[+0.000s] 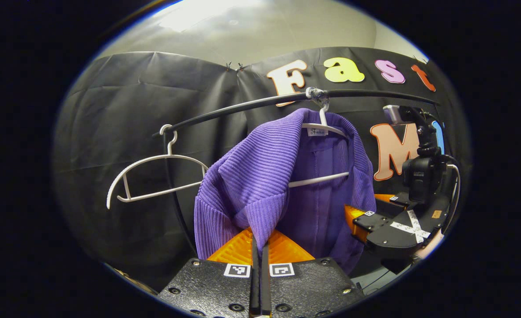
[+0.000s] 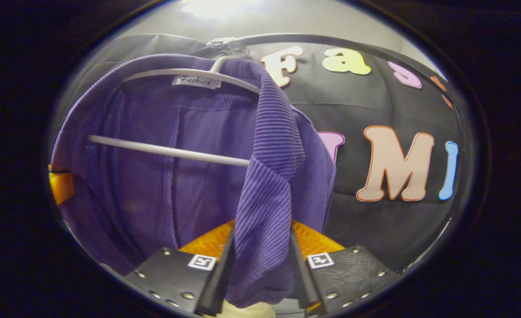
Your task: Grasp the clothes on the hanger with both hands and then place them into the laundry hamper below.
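Now both grippers grip the soft, limp sweater [image 1: 260,185]: your left gripper [image 1: 259,247] pinched nearly closed, right gripper [image 2: 260,251] wider around a thick fold below the hanger [image 2: 168,150].

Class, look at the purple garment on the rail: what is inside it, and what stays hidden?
Inside the purple garment a white hanger shows: top arc, crossbar, hook on the rail. The hanger's ends are covered by fabric. Both grippers pinch its front edges.

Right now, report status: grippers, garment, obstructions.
Left gripper shut on purple sweater. Right gripper straddling sweater's other front edge, grip unconfirmed. Sweater on white hanger. Empty hanger alongside.
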